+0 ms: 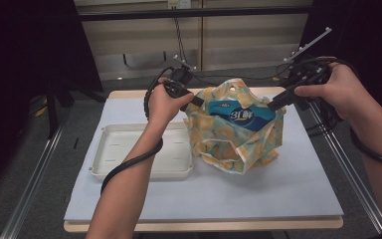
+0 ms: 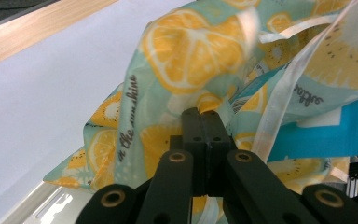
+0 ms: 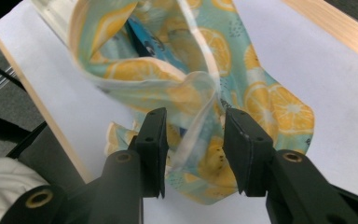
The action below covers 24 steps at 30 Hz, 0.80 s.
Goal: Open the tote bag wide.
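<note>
A plastic bag (image 1: 234, 142) printed with lemon slices stands mid-table, and a blue packet (image 1: 241, 115) sits inside it. My left gripper (image 1: 200, 102) is at the bag's left rim. In the left gripper view its jaws are pressed together (image 2: 204, 119) on the bag's edge (image 2: 191, 46), with the blue packet (image 2: 317, 135) to the right. My right gripper (image 1: 272, 105) is at the bag's right rim. Its jaws stand open (image 3: 193, 135), and a translucent strip of the bag's rim (image 3: 200, 93) passes loosely between them. The packet (image 3: 142, 39) shows deep in the bag's mouth.
An empty white tray (image 1: 114, 144) lies left of the bag, touching its lower left. A white mat (image 1: 278, 184) covers the wooden table, whose edge (image 3: 335, 23) runs close behind. Metal rails flank the table and cables trail from both grippers.
</note>
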Motion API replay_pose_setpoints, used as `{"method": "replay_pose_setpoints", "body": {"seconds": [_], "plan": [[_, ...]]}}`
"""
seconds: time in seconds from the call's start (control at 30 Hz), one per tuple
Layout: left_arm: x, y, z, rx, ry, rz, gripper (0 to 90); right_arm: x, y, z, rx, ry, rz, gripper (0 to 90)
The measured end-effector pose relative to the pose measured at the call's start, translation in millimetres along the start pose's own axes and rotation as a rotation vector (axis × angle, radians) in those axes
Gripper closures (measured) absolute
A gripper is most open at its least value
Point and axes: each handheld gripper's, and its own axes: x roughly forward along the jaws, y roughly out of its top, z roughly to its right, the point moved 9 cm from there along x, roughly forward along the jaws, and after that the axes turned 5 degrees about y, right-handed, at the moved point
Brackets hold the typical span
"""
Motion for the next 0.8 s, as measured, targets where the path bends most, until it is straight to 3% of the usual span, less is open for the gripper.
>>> {"method": "replay_pose_setpoints", "body": {"seconds": [0.17,0.2,0.27,0.3,0.33,0.37,0.4,0.47,0.5,0.6,0.73,0.8], "plan": [[1.1,0.7,0.9,0.001,-0.001,0.003,90.0,9.8,-2.7,0.4,-0.01,-0.009,-0.032,65.5],[1.3,0.9,1.2,-0.001,-0.003,0.004,90.0,11.2,-2.6,1.4,-0.006,-0.013,-0.032,73.2],[2.4,2.0,1.4,-0.02,0.002,0.018,90.0,11.4,-3.0,3.0,-0.011,-0.008,-0.035,78.2],[1.1,0.9,-0.8,0.004,0.0,0.006,90.0,9.8,-3.0,5.1,-0.005,-0.014,-0.029,81.6],[1.8,2.7,0.8,-0.032,0.0,0.027,90.0,8.3,-3.0,6.2,0.004,-0.014,-0.021,83.2],[-0.4,1.3,-2.6,0.005,0.0,0.01,90.0,6.3,-3.6,7.4,0.01,-0.012,-0.013,84.7],[-0.7,2.4,-3.6,0.001,0.0,0.023,90.0,4.3,-4.6,9.2,0.016,-0.013,-0.008,86.1],[-1.2,3.5,-4.0,-0.027,0.002,0.037,90.0,0.7,-6.1,12.1,0.037,-0.006,0.008,87.7],[-2.4,3.3,-7.2,0.001,0.009,0.03,90.0,-1.1,-6.9,14.6,0.041,-0.006,0.018,88.8],[-2.7,3.9,-9.1,-0.01,0.012,0.039,90.0,-5.8,-8.7,19.2,0.063,-0.003,0.043,88.9],[-4.3,5.4,-12.4,-0.021,0.016,0.054,90.0,-11.8,-13.0,29.2,0.111,-0.048,0.066,89.6],[-6.5,7.9,-13.1,-0.029,0.014,0.072,90.0,-12.5,-15.8,34.4,0.112,-0.079,0.059,89.8]]}}
